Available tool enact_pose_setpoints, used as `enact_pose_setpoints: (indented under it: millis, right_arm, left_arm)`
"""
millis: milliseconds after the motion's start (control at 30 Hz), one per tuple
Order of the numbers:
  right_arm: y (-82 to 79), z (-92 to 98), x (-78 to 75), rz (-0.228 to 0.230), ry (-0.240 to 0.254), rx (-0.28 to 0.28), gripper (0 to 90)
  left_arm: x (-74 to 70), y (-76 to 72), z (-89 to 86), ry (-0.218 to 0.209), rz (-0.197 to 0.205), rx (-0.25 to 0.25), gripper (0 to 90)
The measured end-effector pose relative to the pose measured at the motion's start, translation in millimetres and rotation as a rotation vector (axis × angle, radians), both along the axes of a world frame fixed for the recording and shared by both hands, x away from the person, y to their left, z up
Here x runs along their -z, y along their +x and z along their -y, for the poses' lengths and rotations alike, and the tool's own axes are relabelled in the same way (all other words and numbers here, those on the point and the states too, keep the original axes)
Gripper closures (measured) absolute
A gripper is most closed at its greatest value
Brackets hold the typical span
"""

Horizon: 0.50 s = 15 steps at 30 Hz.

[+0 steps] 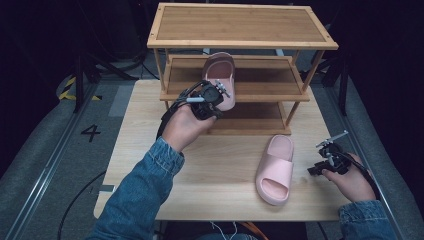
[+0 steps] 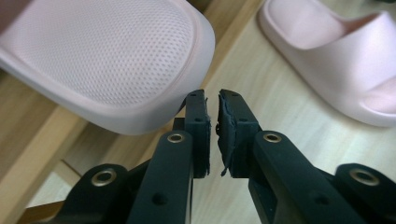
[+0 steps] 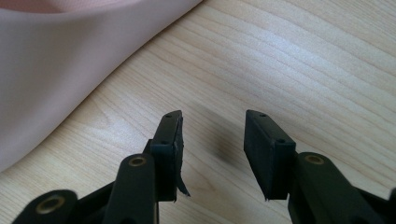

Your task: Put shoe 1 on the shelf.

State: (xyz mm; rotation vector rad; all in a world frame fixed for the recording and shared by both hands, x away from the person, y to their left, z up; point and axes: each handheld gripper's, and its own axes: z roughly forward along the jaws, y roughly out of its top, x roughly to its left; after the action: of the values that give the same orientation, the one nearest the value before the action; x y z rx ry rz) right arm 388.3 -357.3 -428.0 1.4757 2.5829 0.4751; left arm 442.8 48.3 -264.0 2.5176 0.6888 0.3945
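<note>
High view: left gripper [image 1: 220, 92] jaws near shut, empty, beside shelved slipper [image 1: 220, 75].
Risk: nudging slipper off rack [image 1: 260, 92].
Right gripper [image 1: 327, 157]: jaws half open, empty.

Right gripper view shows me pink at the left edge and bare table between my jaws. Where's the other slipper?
Observer: The other slipper lies on the middle shelf of the rack, heel toward the person.
Operator: Is the left gripper holding it?
Observer: No; the left gripper has its jaws shut on nothing, just beside the heel.
Operator: And the pink I see?
Observer: That's the second slipper, flat on the table in front of the rack.
</note>
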Motion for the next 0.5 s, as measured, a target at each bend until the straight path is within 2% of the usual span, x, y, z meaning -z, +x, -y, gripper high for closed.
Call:
enact_pose_setpoints:
  millis: [67,300,400,500]
  right_arm:
    - [0.0,-0.4,-0.3,0.001,0.001,0.0,58.5]
    - [0.5,0.2,0.8,-0.003,0.002,0.001,58.5]
    - [0.4,0.2,0.9,-0.004,0.002,-0.002,58.5]
    - [0.2,1.0,0.3,-0.002,0.003,0.002,58.5]
  left_arm:
    - [1.2,5.3,1.2,-0.016,-0.001,0.007,79.9]
    - [1.8,19.7,9.6,-0.018,-0.001,0.006,78.2]
    - [1.3,25.5,10.7,-0.004,0.002,0.002,77.0]
    - [2.3,30.8,10.5,-0.019,-0.004,-0.005,76.7]
